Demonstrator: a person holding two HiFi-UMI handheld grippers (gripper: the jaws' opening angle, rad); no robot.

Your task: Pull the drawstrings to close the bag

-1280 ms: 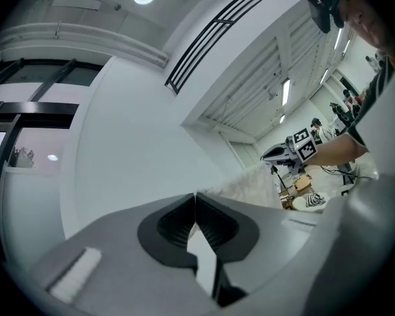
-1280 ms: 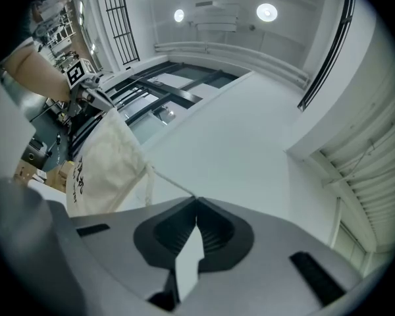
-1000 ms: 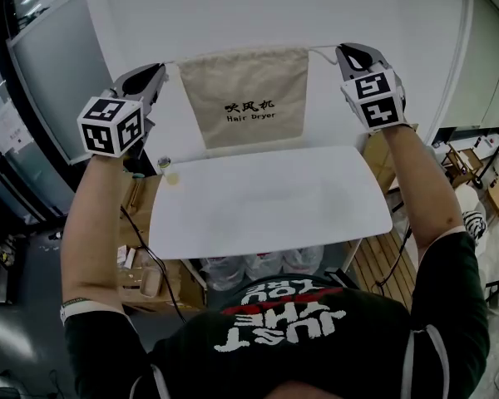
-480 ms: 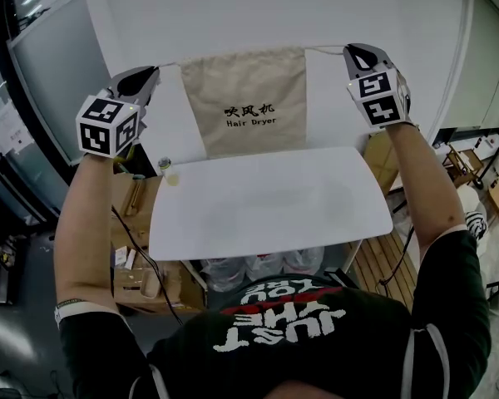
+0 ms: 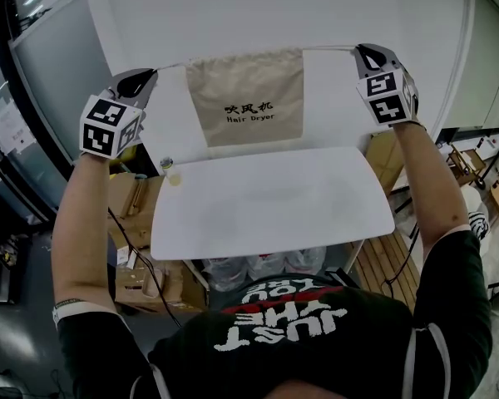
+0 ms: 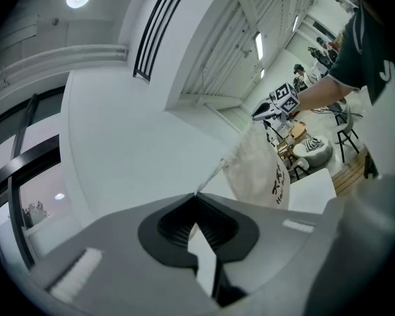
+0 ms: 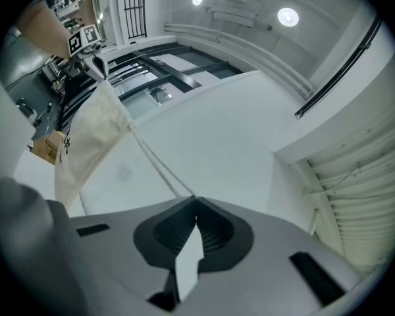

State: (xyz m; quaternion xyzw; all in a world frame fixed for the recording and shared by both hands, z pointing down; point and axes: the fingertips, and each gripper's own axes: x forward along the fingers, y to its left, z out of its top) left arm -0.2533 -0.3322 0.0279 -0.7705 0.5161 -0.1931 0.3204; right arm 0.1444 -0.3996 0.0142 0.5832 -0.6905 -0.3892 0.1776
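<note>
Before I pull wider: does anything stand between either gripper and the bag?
Nothing visible. The left gripper and right gripper are each shut on a drawstring, and only those taut cords cross the open gaps to the bag.

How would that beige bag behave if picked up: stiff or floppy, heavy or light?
Probably floppy: the bag is thin cloth hanging limp from its drawstrings. Likely light: it looks flat, and the strings run nearly straight to the left gripper and right gripper.
</note>
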